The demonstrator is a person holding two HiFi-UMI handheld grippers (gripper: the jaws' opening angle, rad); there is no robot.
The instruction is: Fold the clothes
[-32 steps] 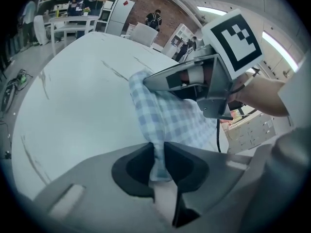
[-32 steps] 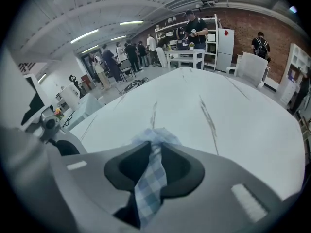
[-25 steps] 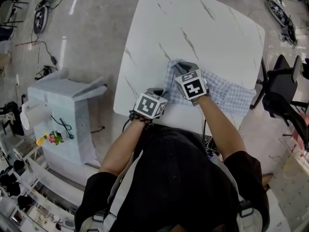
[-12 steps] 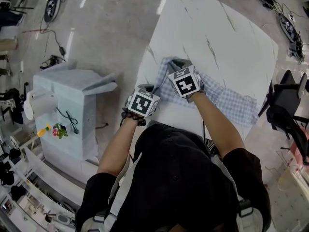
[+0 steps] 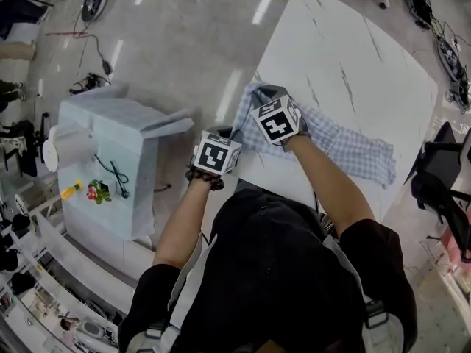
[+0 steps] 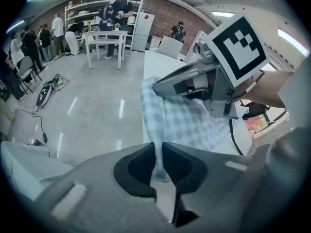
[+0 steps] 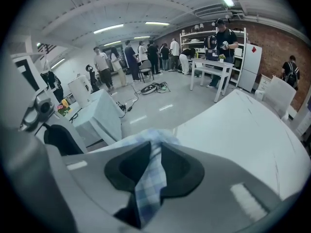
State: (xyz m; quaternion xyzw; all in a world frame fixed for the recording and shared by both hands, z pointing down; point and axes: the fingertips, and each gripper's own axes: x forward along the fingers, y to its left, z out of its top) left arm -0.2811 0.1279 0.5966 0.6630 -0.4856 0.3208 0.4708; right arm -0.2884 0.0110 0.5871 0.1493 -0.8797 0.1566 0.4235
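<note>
- The checked garment lies on the white marble-pattern table, along the edge nearest the person, and its right end reaches close to the table's right side
- Its left end is bunched up and raised at the table's left edge, where both grippers have hold of it
- The left gripper has its jaws pinched tight on a thin fold of the fabric, which runs up from between them as a narrow strip and widens toward the tabletop
- The right gripper is clamped on the same cloth, with a crumpled band of checks passing between its jaws and puffing out just in front of them
- Seen from above, the 2 grippers sit close together and tilt downward, the left one at the table's edge and the right one over the bunched end on the tabletop
- A pale cabinet with an open flap stands on the floor to the left, apart from the table
- A dark chair sits off the table's right side
- Several people stand far back in the room
</note>
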